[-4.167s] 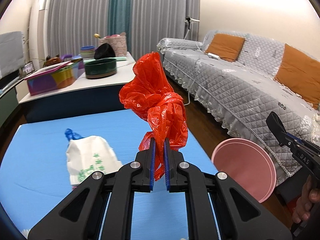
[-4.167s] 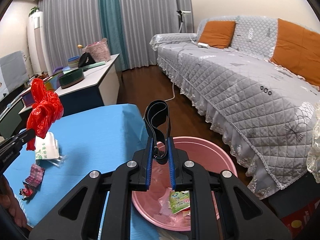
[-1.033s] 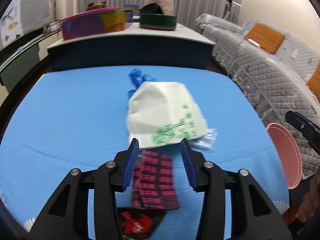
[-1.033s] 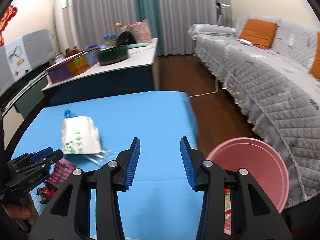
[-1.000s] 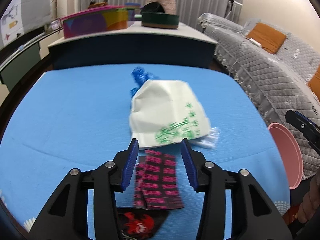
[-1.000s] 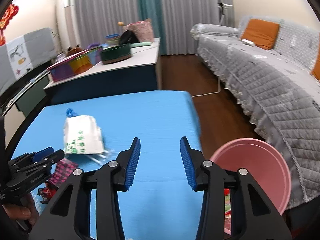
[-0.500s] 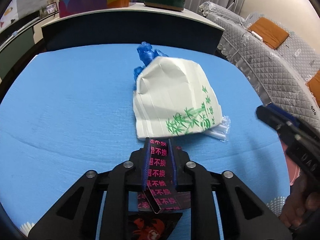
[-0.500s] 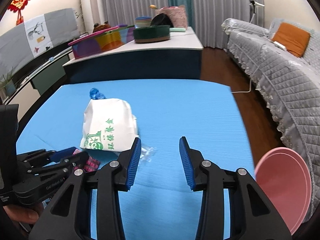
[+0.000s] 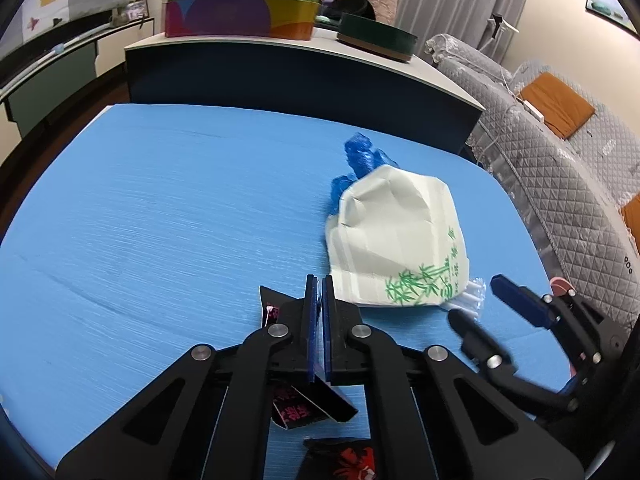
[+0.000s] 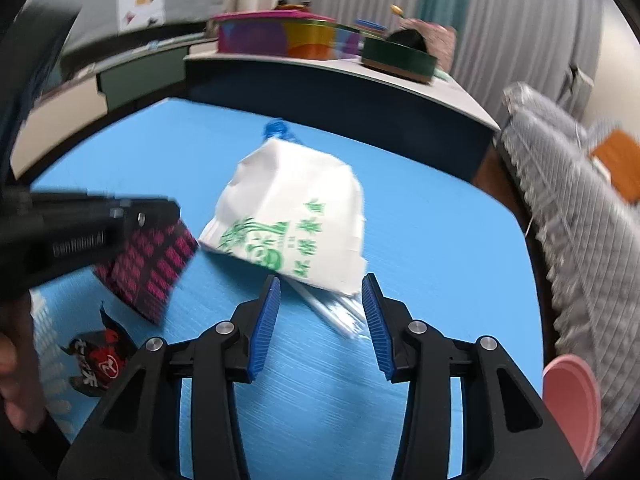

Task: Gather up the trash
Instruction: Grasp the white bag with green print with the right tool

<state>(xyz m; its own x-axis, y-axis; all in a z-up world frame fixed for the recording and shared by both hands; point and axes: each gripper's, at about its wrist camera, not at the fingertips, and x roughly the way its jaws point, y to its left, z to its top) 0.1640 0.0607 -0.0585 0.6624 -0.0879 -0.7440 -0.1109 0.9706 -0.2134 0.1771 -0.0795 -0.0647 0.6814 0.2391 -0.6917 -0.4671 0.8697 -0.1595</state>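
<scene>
On the blue tabletop [image 9: 168, 200], the left claw [image 9: 319, 312], just pressed together, pinches a black wrapper with pink print [image 10: 154, 266] near the front edge. The right claw [image 10: 320, 320] stands spread around clear plastic straws [image 10: 336, 312] under a white paper bag with green print [image 10: 292, 220].

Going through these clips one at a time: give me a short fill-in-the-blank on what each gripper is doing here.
1. The left gripper is shut on the black wrapper with ____ print.
2. The right gripper has its jaws ____.
3. The white bag bears ____ print.

Missing words: pink; open; green
</scene>
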